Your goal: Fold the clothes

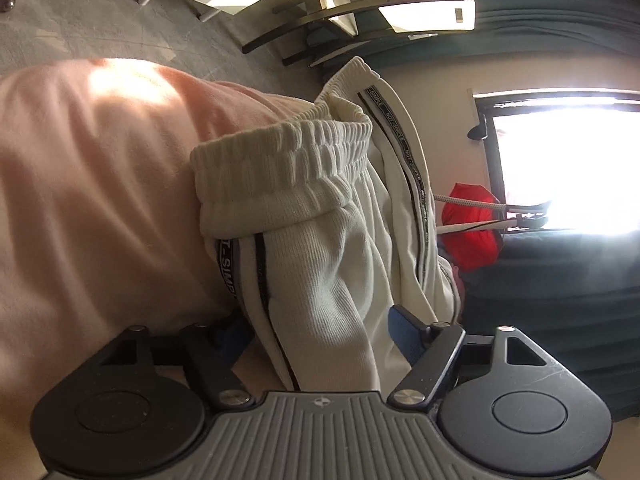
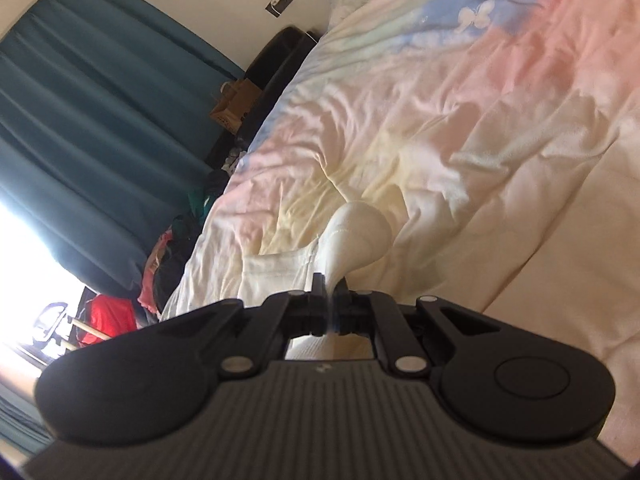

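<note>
Meanwhile, the left gripper (image 1: pixel 320 330) stands spread around the white track pants (image 1: pixel 320 216) at center frame over the pink bedspread (image 1: pixel 80 168), while the right gripper (image 2: pixel 330 294) pinches white fabric (image 2: pixel 352 236) low center.

- Black tape (image 1: pixel 228 268) with pale capitals is running down the side of the white trousers (image 1: pixel 320 240) close to the camera; only "T-SIMPL" is showing, the rest curling out of sight
- A second strip of the tape (image 1: pixel 404 152) is running down the far trouser leg, repeating "NOT-SIMPLE" in small capitals; lower down the letters are getting too small to read
- The right wrist view is showing no legible text
</note>
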The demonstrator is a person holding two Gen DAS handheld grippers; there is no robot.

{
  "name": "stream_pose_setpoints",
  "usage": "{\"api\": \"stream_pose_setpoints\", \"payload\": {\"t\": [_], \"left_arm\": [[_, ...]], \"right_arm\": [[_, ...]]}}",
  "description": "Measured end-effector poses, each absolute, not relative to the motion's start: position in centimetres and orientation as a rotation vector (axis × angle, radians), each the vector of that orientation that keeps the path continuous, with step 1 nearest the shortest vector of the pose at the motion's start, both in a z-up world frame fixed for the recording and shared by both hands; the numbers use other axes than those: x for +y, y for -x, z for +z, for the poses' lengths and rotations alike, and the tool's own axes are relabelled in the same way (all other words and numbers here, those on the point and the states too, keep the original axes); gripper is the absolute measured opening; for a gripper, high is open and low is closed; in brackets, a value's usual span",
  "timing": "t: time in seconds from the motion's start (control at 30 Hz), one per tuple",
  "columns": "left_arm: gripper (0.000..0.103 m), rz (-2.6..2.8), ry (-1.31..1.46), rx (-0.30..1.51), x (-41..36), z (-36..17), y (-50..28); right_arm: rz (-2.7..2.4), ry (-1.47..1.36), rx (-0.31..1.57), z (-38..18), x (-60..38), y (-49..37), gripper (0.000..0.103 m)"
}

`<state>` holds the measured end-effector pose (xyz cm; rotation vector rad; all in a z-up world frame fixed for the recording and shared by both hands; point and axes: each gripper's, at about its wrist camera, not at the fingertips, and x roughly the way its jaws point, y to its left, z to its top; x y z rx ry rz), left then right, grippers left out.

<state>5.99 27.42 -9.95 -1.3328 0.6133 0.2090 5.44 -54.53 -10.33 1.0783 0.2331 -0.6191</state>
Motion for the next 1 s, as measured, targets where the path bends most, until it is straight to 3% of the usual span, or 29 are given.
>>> {"api": "stream_pose_setpoints", "payload": {"t": [0.17,0.3,0.33,0.5,0.67,0.83,1.0], "left_arm": [[0.054,0.231,1.311,0.568,28.2,-10.2,-7.2],[0.02,0.289,1.273,0.571,28.4,-9.2,-7.7],[0.017,0.301,1.262,0.567,28.4,-8.7,-7.7],[0.013,0.265,1.167,0.508,29.0,-3.8,-7.6],[0.012,0.234,1.167,0.502,30.5,-0.8,-6.4],[0.012,0.269,1.135,0.59,32.2,-2.2,-3.3],[0.013,0.326,1.0,0.73,32.0,-5.5,-2.0]], "right_arm": [[-0.582,-1.248,0.206,-13.5,-55.7,-5.2,0.01],[-0.462,-1.418,0.182,-16.7,-57.1,-5.9,0.012],[-0.433,-1.457,0.173,-17.5,-57.4,-6.1,0.012],[-0.463,-1.265,0.199,-15.3,-57.6,-7.3,0.007],[-0.547,-1.211,0.086,-11.2,-57.1,-5.7,0.006],[-0.733,-1.097,0.13,-9.5,-56.8,-3.0,0.005],[-0.829,-1.071,0.255,-12.0,-57.5,-1.7,0.005]]}}
